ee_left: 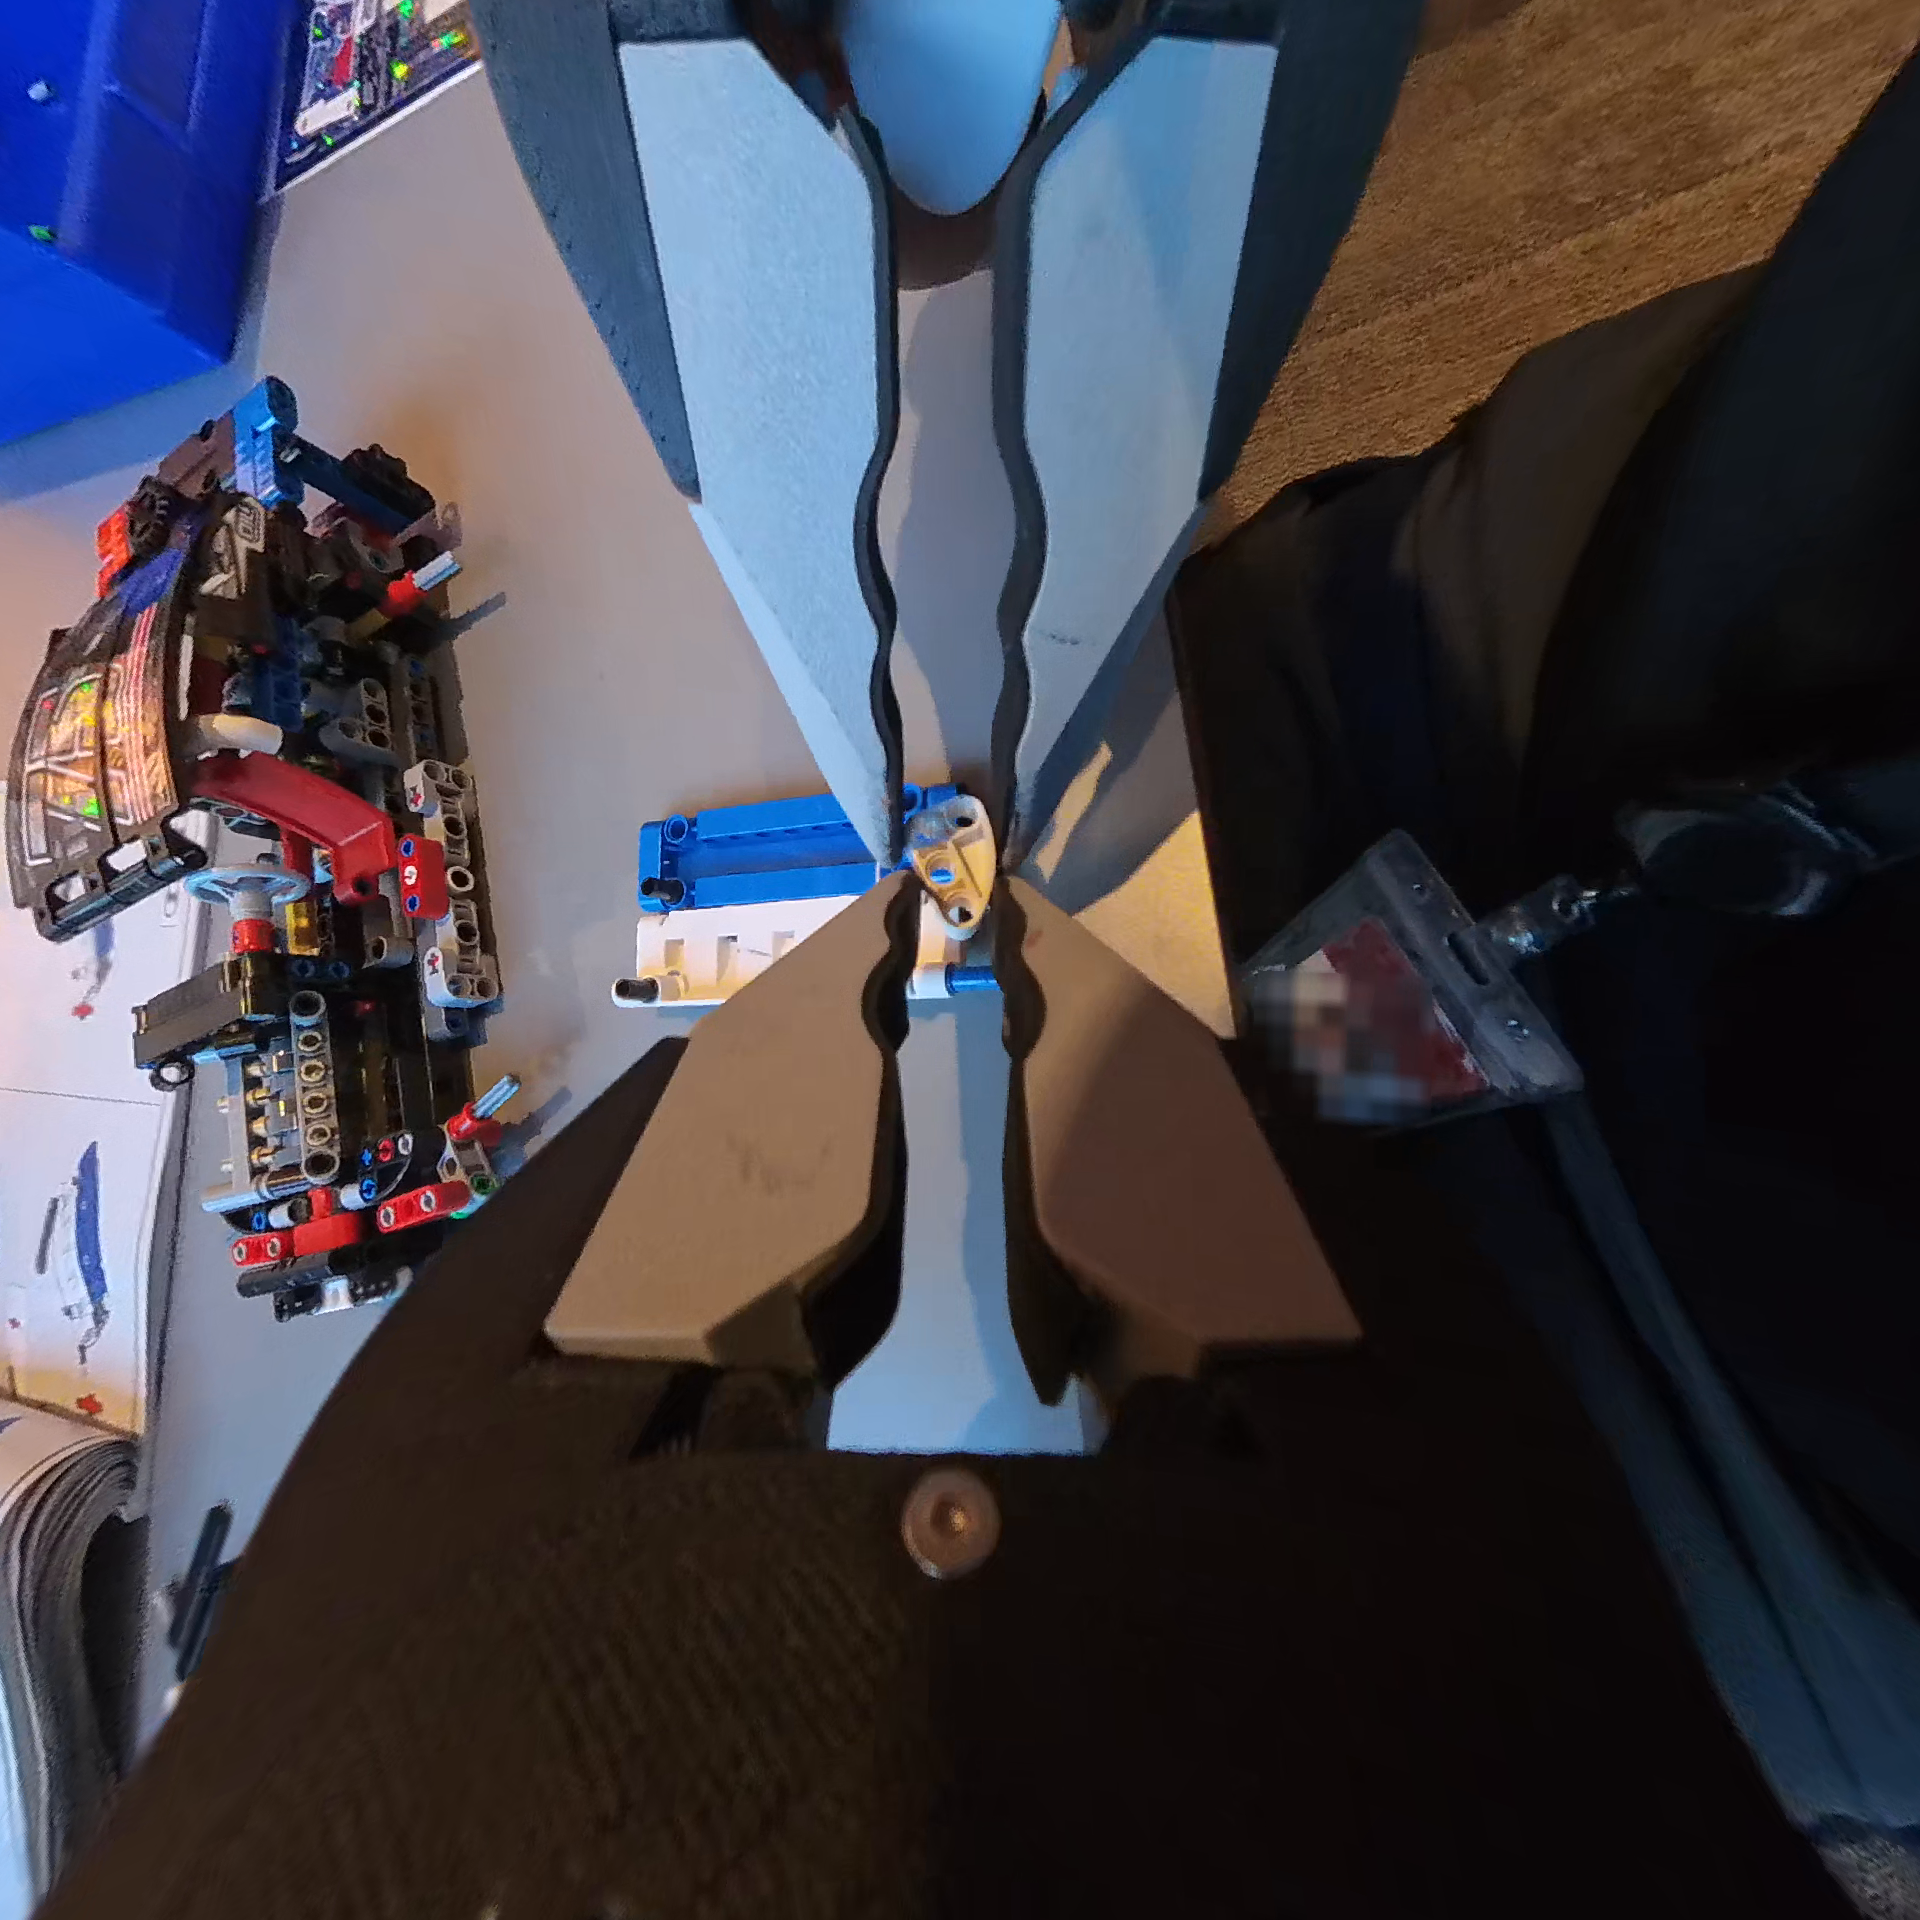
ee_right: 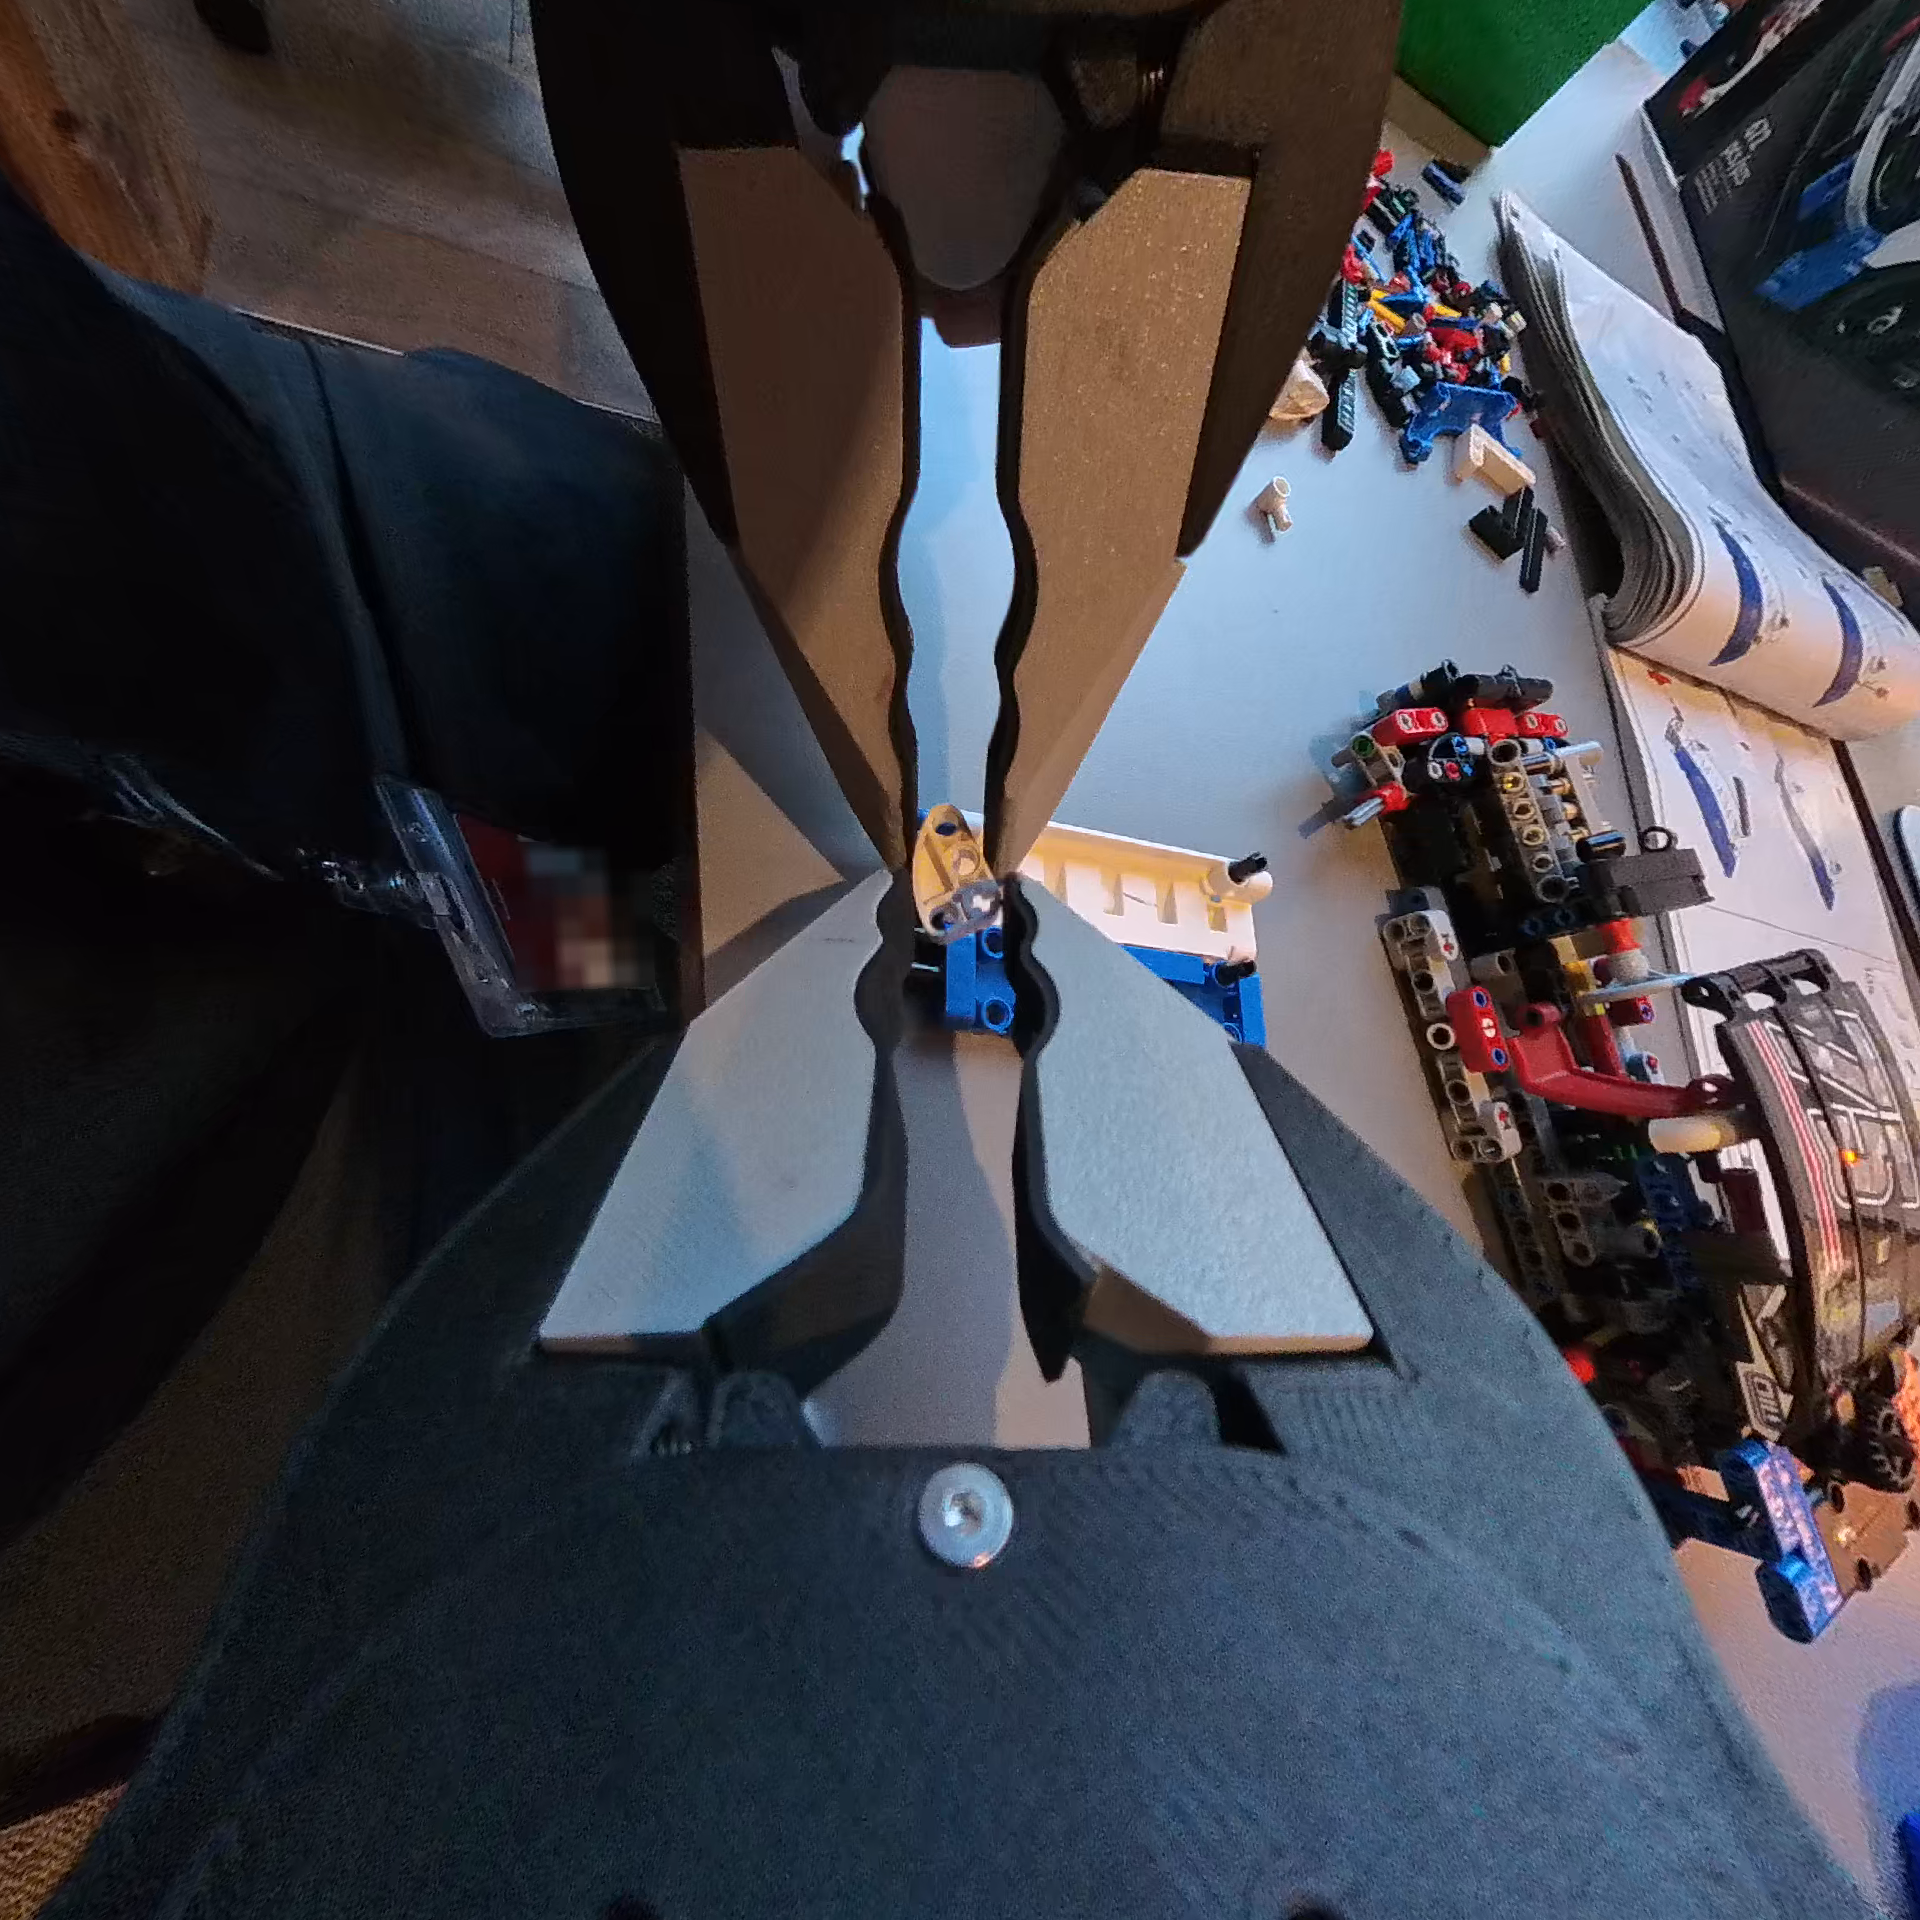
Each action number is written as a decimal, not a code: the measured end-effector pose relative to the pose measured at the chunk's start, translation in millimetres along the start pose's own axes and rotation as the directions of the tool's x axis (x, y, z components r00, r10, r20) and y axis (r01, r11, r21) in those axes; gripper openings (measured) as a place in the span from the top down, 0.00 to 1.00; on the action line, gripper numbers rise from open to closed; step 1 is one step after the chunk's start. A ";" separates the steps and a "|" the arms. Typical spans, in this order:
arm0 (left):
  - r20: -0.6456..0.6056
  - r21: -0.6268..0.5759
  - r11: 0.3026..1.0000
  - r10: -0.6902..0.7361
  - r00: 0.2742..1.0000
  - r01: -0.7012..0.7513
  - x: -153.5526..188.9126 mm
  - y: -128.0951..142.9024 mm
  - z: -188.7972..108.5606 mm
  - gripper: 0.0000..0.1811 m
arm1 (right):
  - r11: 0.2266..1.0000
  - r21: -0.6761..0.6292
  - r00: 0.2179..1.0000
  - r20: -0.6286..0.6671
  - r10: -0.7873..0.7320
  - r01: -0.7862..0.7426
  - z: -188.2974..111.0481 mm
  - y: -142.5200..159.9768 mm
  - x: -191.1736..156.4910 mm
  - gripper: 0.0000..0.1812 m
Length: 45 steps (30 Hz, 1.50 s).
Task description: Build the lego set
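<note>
White and small, the perforated lego connector [ee_left: 951, 854] sits pinched where the two tools meet tip to tip: the left hand-held gripper [ee_left: 948, 902] comes from below in its own view, narrowed onto the piece, and the right hand-held gripper [ee_right: 948, 906] does the same in its view, each clamping one end. Just behind the connector, a blue panel [ee_left: 758, 847] and a white panel [ee_left: 707, 951] lie side by side on the pale tabletop [ee_left: 582, 540], partly hidden by the fingers. Bare tabletop separates these panels from the half-built car model [ee_left: 281, 831], which lies well apart, toward the far side. The tabletop's near edge runs close beside the grippers, with dark clothing and a clear badge holder [ee_left: 1423, 997] beyond it. Only the right wrist view shows the loose heap of lego parts [ee_right: 1423, 332] and the open instruction booklet [ee_right: 1704, 520]; only the left wrist view shows the blue bin [ee_left: 114, 208].
</note>
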<state>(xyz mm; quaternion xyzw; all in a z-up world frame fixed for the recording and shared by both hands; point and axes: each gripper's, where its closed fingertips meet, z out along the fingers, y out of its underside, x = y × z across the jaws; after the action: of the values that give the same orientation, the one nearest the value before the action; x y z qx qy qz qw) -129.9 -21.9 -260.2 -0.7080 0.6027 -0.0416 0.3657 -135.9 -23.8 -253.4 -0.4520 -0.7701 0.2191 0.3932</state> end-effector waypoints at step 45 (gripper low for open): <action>-0.769 0.090 0.840 -0.283 0.573 0.535 -13.5 -38.6 -41.2 1.00 | 0.968 0.249 0.998 -0.045 0.031 -0.019 -82.7 -19.1 33.9 0.92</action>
<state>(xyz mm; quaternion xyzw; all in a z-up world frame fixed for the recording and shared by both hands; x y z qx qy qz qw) -122.3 -29.0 -203.1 -0.6846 0.4991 -0.4992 0.1815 -89.0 -5.3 -177.1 -0.4143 -0.7211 0.3075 0.4625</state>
